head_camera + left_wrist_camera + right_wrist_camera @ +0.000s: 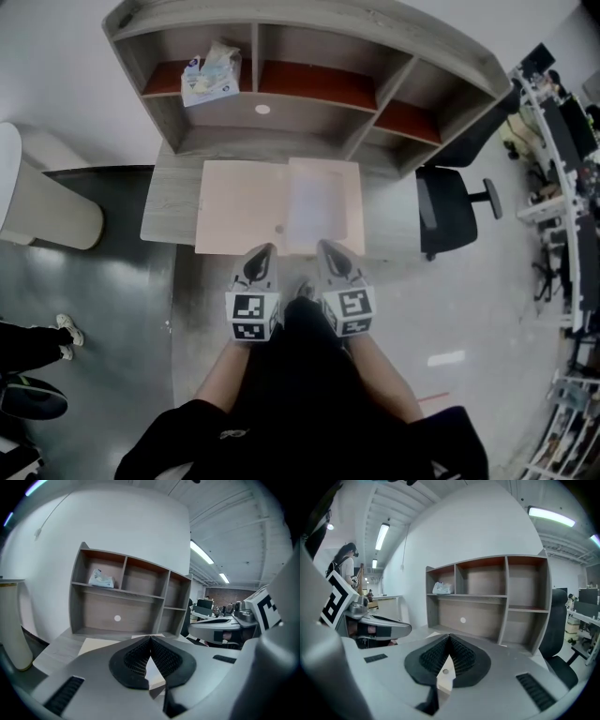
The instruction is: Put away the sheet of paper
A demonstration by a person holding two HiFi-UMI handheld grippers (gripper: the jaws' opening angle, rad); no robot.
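Observation:
A pale pink folder [242,208] lies open and flat on the grey desk [169,211]. A white sheet of paper [314,202] rests in its right half. My left gripper [265,249] and right gripper [324,245] hover side by side over the folder's near edge, both shut. In the left gripper view the pads [140,658] meet at the tips of the left gripper [150,637], and only the folder [96,645] shows below. The right gripper [449,636] looks the same, with nothing seen between its pads [461,656].
A grey shelf unit [309,56] stands at the back of the desk, with a plastic packet [211,75] in its left compartment. A black office chair [450,206] is to the right, a white cylinder [37,202] to the left. A person's shoe [66,330] shows at far left.

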